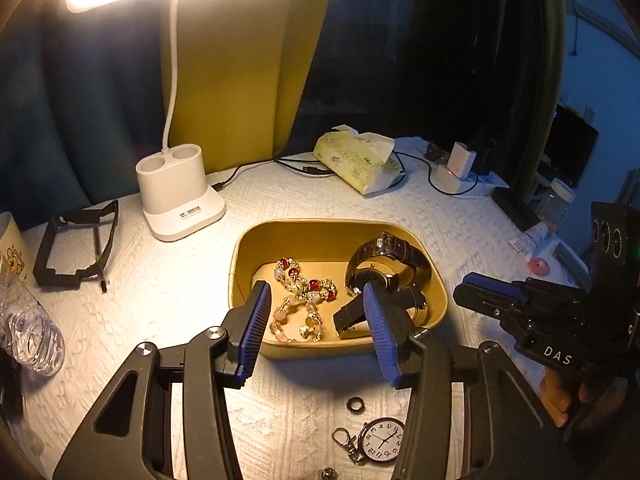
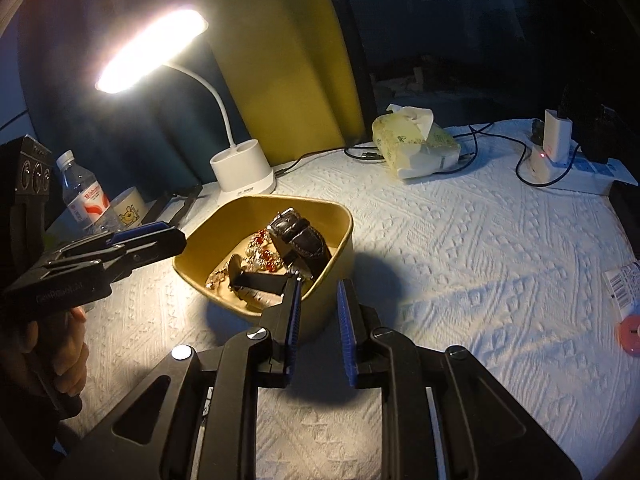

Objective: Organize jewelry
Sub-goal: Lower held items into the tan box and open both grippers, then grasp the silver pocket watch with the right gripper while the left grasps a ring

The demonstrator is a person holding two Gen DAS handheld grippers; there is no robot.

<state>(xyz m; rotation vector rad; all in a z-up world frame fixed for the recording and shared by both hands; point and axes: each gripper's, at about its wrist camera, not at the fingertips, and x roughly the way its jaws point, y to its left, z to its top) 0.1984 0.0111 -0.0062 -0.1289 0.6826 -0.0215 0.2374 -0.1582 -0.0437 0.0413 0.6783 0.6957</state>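
Note:
A tan tray point(image 1: 240, 264) point(image 2: 340, 216) on the white cloth holds a beaded bracelet point(image 1: 304, 292) point(image 2: 264, 256), a dark-strap wristwatch point(image 1: 384, 260) point(image 2: 298, 236) and a black clip-like piece point(image 1: 352, 316) point(image 2: 260, 280). My left gripper point(image 1: 316, 300) is open and empty, hovering over the tray's near edge. My right gripper point(image 2: 320, 288) is open and empty at the tray's near right corner; it also shows in the left wrist view point(image 1: 492, 288). A pocket watch point(image 1: 380, 440) with clasp and a small dark ring point(image 1: 356, 405) lie on the cloth below my left gripper.
A lit white desk lamp point(image 1: 180, 196) point(image 2: 242, 172) stands behind the tray. A tissue pack point(image 1: 356, 160) point(image 2: 416, 144), cables and a charger point(image 1: 456, 168) point(image 2: 548, 152) lie at the back. A black frame point(image 1: 76, 240), mug and water bottle point(image 2: 82, 196) sit at left.

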